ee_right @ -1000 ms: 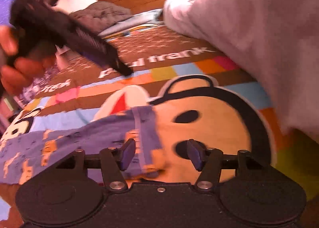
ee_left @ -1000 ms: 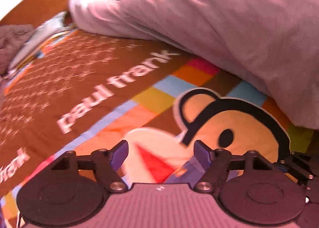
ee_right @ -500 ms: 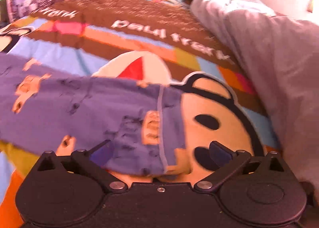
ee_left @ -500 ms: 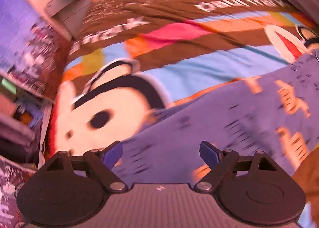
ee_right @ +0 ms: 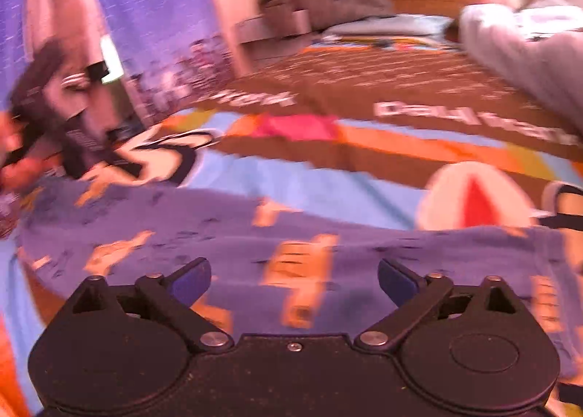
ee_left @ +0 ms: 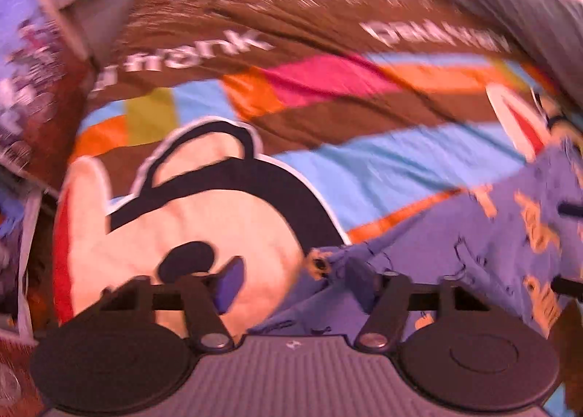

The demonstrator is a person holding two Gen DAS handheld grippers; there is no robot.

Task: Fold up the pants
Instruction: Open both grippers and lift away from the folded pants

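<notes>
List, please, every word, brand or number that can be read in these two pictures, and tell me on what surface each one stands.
"frank": white letters on the brown band of the colourful cartoon-monkey bedspread, left wrist view.
"paul fra...": white letters on the same brown band, farther right, blurred and only partly readable.
"paul fr...": the same print in the right wrist view, smeared.
Small white speckled print on the brown band: too blurred to read.
Purple pants with orange figures: no readable text.

**Purple pants on a many-coloured bedspread**

The pants [ee_right: 226, 235] were purple-blue with what looked like orange figures, blurred. The bedspread [ee_left: 328, 118] showed brown, pink, orange, yellow-green and light-blue blocks, white lettering and a cream-and-black cartoon face. A grey duvet [ee_right: 528, 49] lay beyond.
</notes>
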